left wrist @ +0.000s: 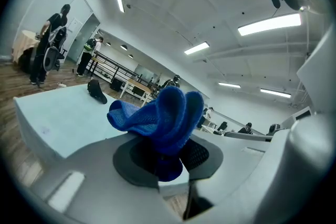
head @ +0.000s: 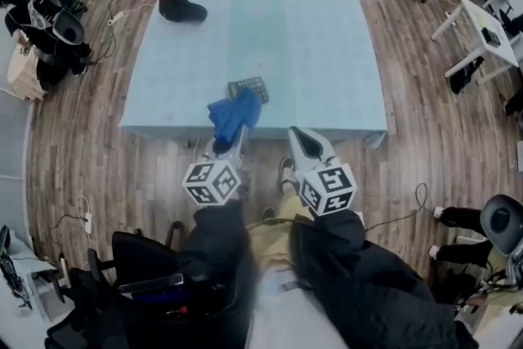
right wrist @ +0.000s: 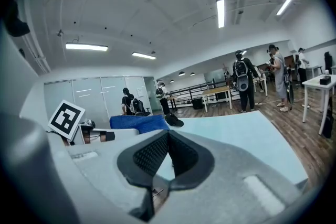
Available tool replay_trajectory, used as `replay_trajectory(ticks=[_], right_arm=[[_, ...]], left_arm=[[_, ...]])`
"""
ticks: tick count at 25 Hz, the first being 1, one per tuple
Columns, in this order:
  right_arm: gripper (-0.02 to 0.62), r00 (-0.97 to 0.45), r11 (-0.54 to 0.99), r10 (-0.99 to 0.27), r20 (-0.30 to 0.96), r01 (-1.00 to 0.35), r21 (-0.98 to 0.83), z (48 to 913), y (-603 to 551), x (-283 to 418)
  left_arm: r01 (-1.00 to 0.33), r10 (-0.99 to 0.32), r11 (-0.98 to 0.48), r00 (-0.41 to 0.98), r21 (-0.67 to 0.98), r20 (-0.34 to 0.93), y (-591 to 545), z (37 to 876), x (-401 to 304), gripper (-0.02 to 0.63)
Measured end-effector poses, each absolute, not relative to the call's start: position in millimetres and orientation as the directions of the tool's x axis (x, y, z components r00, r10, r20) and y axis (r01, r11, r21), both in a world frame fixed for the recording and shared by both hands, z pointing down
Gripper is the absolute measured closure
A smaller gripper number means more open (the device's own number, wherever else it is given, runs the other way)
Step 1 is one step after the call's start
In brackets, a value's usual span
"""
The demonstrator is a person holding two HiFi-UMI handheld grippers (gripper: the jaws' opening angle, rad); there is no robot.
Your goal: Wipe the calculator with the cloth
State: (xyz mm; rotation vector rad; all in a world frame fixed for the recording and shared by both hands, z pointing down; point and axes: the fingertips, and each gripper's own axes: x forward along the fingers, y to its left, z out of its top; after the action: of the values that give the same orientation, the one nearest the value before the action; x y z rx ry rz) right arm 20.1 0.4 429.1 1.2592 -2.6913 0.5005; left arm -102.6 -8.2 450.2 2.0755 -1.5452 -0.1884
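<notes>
In the head view, the left gripper (head: pixel 229 141) holds the blue cloth (head: pixel 234 114) above the table's (head: pixel 327 37) near edge, seemingly overlapping the calculator (head: pixel 252 86). The left gripper view shows its jaws clamping the cloth. In the right gripper view, the right gripper (right wrist: pixel 167 152) has its jaws together with nothing between them.

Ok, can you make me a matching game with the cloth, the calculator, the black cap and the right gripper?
1 cloth
2 calculator
3 black cap
4 right gripper

A shut, empty
B far left corner of the table
C pinched in the left gripper
D flat on the table, near its front edge

Pairs: 1-C, 2-D, 3-B, 4-A
</notes>
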Motion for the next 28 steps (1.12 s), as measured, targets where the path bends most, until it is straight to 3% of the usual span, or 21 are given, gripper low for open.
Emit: replay_trajectory(ticks=[15,28], right_arm=[[0.598,-0.665,0.585,-0.701,0.256,-0.742,-0.327,442.4,-160.5,46.9],[0.598,-0.69,0.576,-0.639,0.34,-0.723,-0.383,487.9,-215.5,53.0]], left_arm=[[-0.895,-0.933,-0.058,0.207,0.442,0.296,-151.7,463.5,-111.9,0.523],[-0.919,-0.89,0.051,0.135,0.39,0.435,-186.0,516.3,-114.8,0.524]])
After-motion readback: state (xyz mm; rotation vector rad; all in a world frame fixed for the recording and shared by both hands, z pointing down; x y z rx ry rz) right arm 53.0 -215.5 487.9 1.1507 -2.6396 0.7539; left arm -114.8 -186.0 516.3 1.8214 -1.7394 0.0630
